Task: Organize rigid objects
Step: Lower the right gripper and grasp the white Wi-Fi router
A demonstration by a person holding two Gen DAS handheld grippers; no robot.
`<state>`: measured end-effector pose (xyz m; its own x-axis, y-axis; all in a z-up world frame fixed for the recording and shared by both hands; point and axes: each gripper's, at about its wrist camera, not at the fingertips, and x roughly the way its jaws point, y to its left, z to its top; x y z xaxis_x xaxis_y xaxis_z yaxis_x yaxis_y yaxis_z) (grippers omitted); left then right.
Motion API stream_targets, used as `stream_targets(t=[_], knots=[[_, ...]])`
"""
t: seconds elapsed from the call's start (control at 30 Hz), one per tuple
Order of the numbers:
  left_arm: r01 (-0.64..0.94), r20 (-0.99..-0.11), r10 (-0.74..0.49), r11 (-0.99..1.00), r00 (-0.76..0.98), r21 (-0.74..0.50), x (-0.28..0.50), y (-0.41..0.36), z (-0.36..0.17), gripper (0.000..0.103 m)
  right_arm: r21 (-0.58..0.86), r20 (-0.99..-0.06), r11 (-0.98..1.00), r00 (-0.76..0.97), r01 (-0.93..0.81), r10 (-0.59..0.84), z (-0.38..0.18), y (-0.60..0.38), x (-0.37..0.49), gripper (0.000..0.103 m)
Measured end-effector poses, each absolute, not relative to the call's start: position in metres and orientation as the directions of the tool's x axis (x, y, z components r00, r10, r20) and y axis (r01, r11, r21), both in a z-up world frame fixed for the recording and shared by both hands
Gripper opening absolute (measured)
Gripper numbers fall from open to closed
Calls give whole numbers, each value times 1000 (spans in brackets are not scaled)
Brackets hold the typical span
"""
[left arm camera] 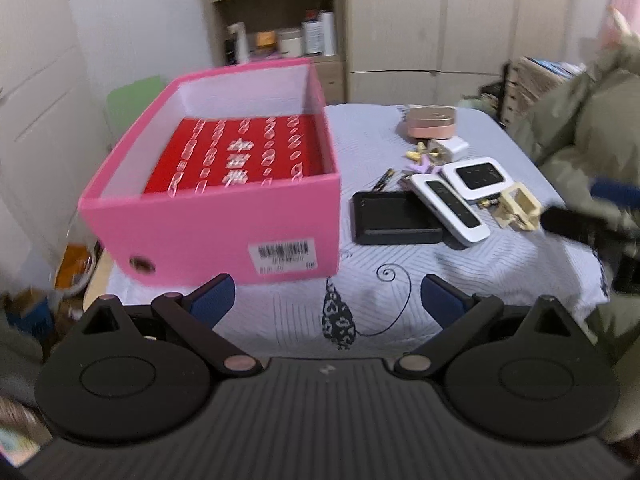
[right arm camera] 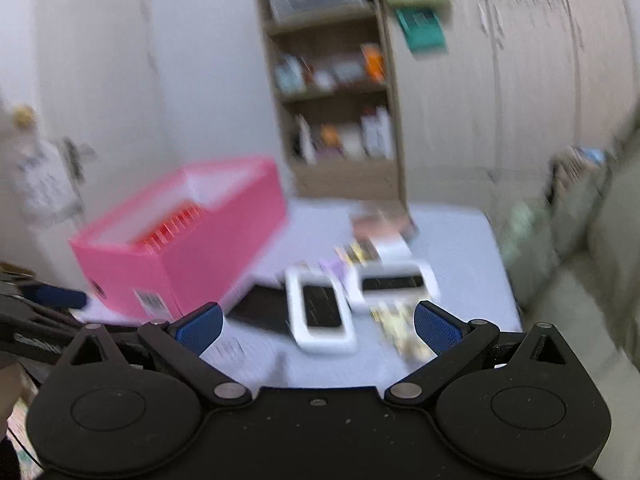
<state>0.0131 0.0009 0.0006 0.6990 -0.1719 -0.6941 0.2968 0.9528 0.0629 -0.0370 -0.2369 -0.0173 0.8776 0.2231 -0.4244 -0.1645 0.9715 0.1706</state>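
Two grippers, left (left arm camera: pixel 326 300) and right (right arm camera: pixel 316 322), hang spread and empty. The loose gadgets, including a white device (left arm camera: pixel 450 208) overlapping a black tray (left arm camera: pixel 396 218), lie right of the pink box (left arm camera: pixel 224 184). A hasty pinch there could likely drag both and scatter neighbours.

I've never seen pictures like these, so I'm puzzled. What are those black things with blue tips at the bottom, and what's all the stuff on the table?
Those are two hand-held grabbers a person carries, each with a camera looking along its fingers. One picture comes from the left gripper, the other from the right gripper. Both are open and hold nothing. On the cloth-covered table sits an open pink box with a red lining, beside a black tray, two white gadgets with dark screens and a pinkish case.
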Motion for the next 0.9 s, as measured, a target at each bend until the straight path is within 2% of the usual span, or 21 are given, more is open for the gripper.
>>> stream_targets(t=[0.03,0.13,0.37,0.43,0.53,0.63,0.8,0.9], knots=[[327,-693,-188,942,696,74,14,2,5,100,167,-385,967,890,-193,244,-15,-239,-37,103],[388,-689,-225,917,689,88,19,10,20,100,131,-379,968,891,-216,250,-8,-242,-27,103],[403,-639,-185,890,747,213,37,28,43,100,214,-446,927,813,-309,374,1,-248,3,103],[417,-649,-198,886,735,203,47,37,49,100,217,-471,919,789,-330,395,-1,-244,12,103],[448,-689,-249,885,681,124,66,53,58,100,224,-510,907,749,-358,422,-7,-239,26,102],[431,-718,-250,899,650,77,85,70,61,100,248,-553,894,703,-372,446,-17,-235,41,95],[382,-729,-174,915,662,129,118,92,64,100,315,-625,874,612,-371,485,-39,-235,67,74],[364,-749,-153,923,645,125,138,104,62,98,311,-673,887,580,-341,459,-47,-235,83,68]])
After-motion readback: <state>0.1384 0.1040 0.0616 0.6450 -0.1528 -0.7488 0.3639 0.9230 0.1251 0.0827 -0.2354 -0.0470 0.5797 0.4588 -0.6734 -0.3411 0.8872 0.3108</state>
